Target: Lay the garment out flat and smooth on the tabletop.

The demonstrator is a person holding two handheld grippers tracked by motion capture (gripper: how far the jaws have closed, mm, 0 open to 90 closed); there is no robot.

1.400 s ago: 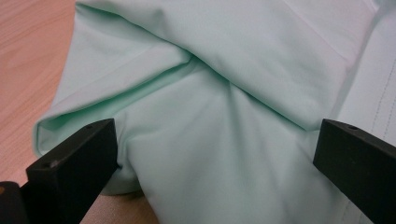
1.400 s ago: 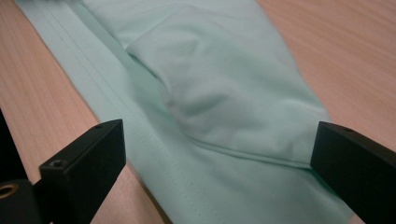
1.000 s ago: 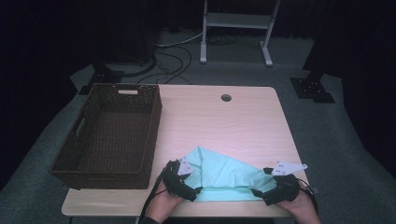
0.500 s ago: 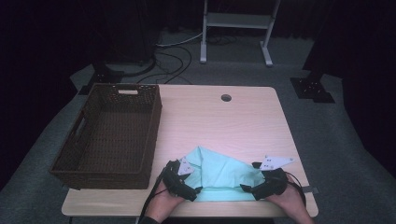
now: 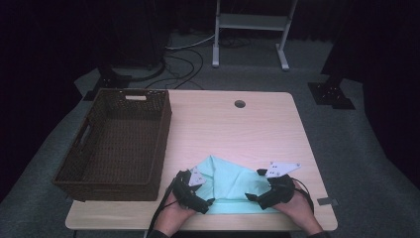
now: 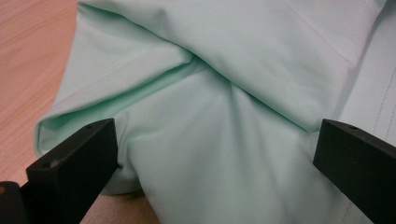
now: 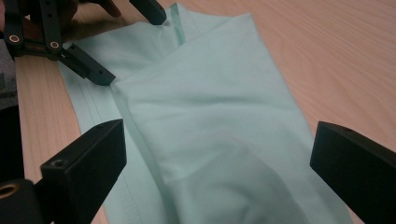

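Note:
A mint-green cloth [image 5: 230, 183] lies crumpled and loosely folded at the table's front edge. My left gripper [image 5: 205, 201] rests at its left end, held by a hand. In the left gripper view the gripper [image 6: 217, 140] is open, its jaws wide apart over a thick fold of the cloth [image 6: 219, 93]. My right gripper [image 5: 253, 196] sits on the cloth's right part. Its own view shows this gripper [image 7: 222, 144] open, straddling the bunched cloth [image 7: 205, 121] with a stitched hem along the left. The left gripper [image 7: 126, 44] appears there at the far end, also open.
A dark woven basket [image 5: 115, 141] with handle cut-outs stands on the left part of the wooden table [image 5: 237, 134]. A cable hole [image 5: 239, 104] is near the far edge. Beyond the table are floor cables and a white metal stand [image 5: 250, 29].
My right gripper has slid left from the cloth's right end onto the cloth. The left gripper has stayed in place.

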